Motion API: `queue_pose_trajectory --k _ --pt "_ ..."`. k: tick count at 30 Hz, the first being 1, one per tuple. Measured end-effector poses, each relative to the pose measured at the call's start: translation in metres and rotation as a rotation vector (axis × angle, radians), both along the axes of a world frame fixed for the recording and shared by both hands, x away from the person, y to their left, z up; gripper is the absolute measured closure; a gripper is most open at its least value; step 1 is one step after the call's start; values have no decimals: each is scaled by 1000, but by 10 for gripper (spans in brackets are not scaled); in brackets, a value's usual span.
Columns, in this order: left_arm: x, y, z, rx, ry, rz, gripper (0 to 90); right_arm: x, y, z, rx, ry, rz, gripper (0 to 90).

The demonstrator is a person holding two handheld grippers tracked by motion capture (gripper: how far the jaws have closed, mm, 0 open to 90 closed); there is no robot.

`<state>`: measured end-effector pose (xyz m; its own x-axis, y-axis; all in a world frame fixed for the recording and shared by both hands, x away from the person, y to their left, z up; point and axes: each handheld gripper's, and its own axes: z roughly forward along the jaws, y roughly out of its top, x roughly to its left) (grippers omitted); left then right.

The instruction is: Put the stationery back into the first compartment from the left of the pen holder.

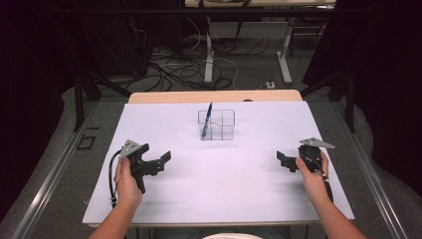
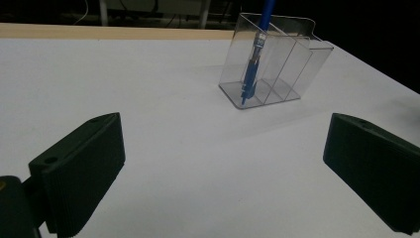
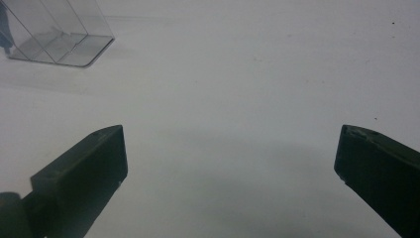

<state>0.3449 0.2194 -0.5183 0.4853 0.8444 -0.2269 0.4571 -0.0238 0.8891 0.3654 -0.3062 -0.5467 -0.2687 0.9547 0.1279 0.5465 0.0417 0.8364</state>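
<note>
White tabletop [image 1: 219,174]: slim blue plastic pen [image 2: 253,64], light, rigid, slippery, leans in clear acrylic divided holder [image 2: 292,69]. Grasp upper barrel. Left gripper [image 1: 158,162] and right gripper [image 1: 284,160]: jaws wide apart, empty.

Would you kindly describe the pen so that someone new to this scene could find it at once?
Start at the white table and look toward the middle of its far edge, where a clear plastic holder with dividers stands. The pen leans upright in the holder's leftmost compartment as the high view shows it. It is the one blue thing on the table.
</note>
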Motion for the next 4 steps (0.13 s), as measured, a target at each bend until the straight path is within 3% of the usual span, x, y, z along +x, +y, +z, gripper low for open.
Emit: queue_pose_trajectory --k 4 --pt "0 1 0 1 1 1 25 0 0 -1 -4 4 -3 0"
